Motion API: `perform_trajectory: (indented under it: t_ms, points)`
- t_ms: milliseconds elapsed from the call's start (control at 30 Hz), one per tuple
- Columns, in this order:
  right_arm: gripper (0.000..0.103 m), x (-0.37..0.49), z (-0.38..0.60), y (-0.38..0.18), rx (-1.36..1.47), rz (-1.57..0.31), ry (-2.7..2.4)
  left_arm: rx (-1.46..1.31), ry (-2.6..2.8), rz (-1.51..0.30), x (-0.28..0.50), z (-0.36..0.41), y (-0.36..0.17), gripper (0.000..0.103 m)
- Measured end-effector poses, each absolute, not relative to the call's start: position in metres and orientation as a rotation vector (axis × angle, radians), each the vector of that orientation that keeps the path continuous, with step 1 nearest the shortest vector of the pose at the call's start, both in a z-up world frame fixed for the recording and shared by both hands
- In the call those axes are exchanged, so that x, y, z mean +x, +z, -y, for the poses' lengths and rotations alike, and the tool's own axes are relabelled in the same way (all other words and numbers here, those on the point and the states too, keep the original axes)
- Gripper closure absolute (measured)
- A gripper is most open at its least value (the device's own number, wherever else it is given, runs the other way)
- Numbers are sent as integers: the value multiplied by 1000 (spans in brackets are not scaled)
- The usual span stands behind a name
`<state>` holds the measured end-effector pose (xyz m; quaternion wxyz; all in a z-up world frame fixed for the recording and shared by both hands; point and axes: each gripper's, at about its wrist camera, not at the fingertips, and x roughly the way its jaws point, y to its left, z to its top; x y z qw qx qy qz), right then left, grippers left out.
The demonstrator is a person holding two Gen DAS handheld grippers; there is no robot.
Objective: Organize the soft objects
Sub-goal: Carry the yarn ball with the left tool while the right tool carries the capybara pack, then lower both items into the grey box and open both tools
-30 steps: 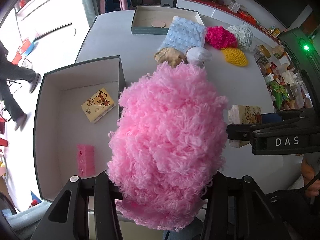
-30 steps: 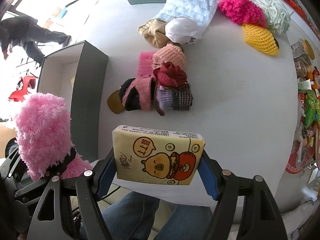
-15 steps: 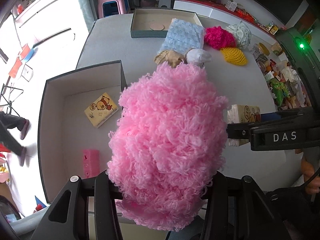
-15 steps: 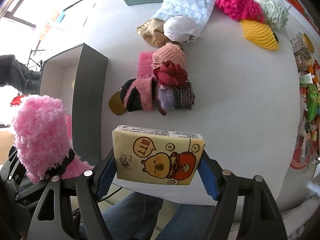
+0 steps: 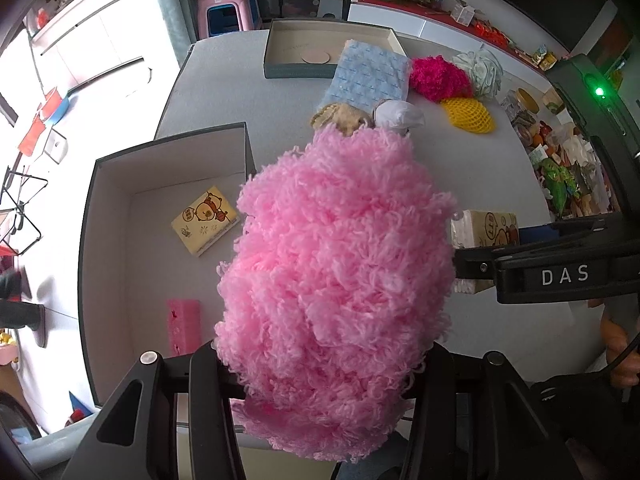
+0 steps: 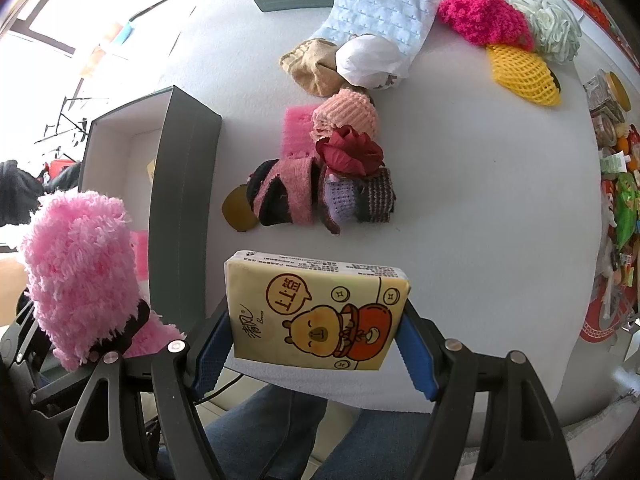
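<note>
Nothing shifted: left hand-held gripper [image 5: 320,372] grips shaggy pink yarn bundle [image 5: 336,264].

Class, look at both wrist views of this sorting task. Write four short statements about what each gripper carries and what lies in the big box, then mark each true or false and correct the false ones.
1. The left gripper carries a fluffy pink ball. True.
2. The right gripper has nothing between its jaws. False: they clamp a yellow tissue pack.
3. The large open box already holds a yellow tissue pack and a pink sponge. True.
4. The yellow mesh sleeve lies inside that box. False: it lies on the table, beside the magenta fluffy item.
</note>
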<state>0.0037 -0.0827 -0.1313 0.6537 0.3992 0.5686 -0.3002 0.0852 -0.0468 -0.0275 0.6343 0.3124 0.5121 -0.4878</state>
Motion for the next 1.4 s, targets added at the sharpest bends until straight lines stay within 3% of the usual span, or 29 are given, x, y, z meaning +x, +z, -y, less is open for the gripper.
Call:
perform_trajectory:
  t_ms: [833,1400]
  points:
    - [26,9,61,-125,928,-1254,-703,648,-1084,-1183,112,13,-17,54]
    - [26,-12,6,-111,969,-1146,-663,549,-919,-1117,170,-52,36,54]
